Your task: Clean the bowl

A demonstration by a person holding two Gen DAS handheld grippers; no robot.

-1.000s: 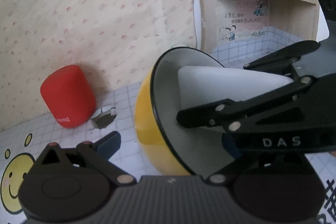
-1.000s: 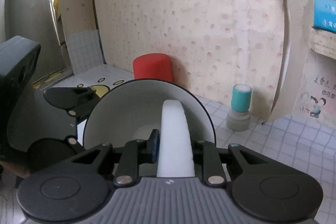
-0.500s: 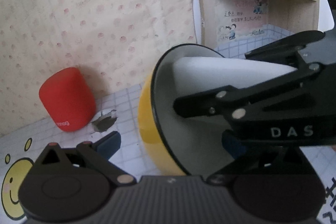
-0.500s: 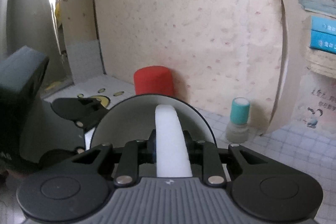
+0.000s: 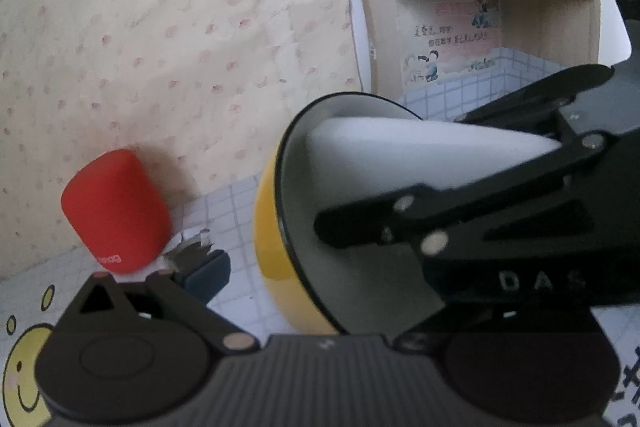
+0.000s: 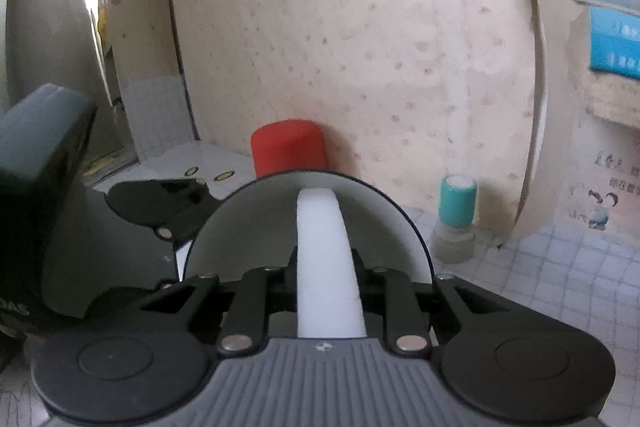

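The right gripper [image 6: 325, 267] has its jaws pinched narrow on a white sponge [image 6: 322, 227]. The left gripper [image 5: 280, 291] clamps the rim of the yellow bowl [image 5: 276, 239], tilted at frame centre. Since a second ago the sponge has slid from mid-wall up to the bowl's upper rim, so wiping is probably under way. The red speaker [image 5: 114, 215] stands behind, at left.

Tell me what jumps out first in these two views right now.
The yellow bowl, tipped on its side in the left tongs, fills the centre. The right tongs are shut on a white sponge pushed into its pale inside. A red cylinder stands behind, against the wall.
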